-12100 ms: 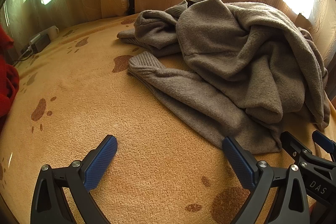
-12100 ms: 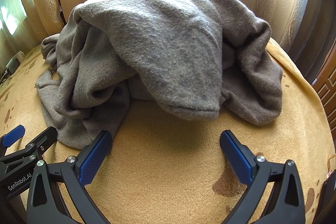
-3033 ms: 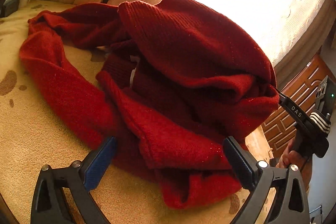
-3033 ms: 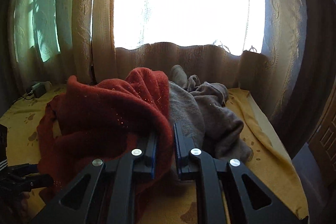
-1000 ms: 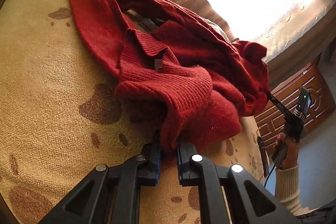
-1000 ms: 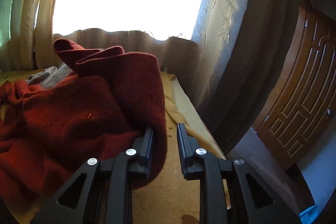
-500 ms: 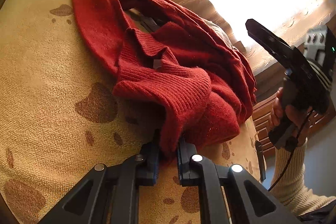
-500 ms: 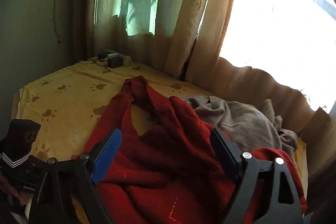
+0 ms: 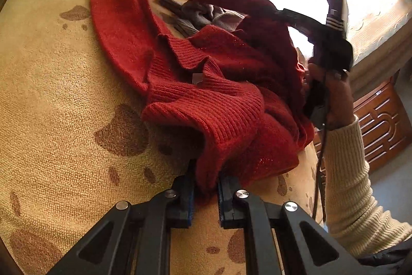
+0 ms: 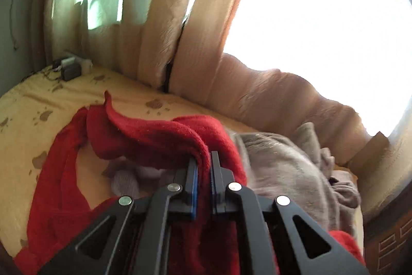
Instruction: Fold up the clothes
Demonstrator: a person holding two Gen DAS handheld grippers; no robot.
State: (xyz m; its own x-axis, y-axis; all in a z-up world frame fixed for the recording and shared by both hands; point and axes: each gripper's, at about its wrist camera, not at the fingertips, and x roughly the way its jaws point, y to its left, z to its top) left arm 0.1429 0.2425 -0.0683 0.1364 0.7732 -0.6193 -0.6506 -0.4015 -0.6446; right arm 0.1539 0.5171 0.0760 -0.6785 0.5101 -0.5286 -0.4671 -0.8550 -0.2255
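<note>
A red knit sweater [image 9: 221,99] lies bunched on the yellow paw-print bedspread [image 9: 56,99]. My left gripper [image 9: 204,193] is shut on the sweater's ribbed edge near the bed's front. My right gripper [image 10: 203,172] is shut on another fold of the red sweater [image 10: 154,135] and holds it lifted above the bed. In the left wrist view the right gripper [image 9: 280,13] shows at upper right, pulling a stretched strip of the sweater. A grey sweater [image 10: 288,166] lies crumpled behind the red one, also partly seen in the left wrist view [image 9: 203,14].
Beige curtains [image 10: 159,30] and a bright window [image 10: 322,17] stand behind the bed. A charger and cable [image 10: 69,67] lie in the far left corner. A wooden door [image 9: 378,125] is to the right of the bed.
My right gripper was open half a second ago and has now shut on a fold of the red sweater and lifted it. My left gripper stays shut on the ribbed edge.
</note>
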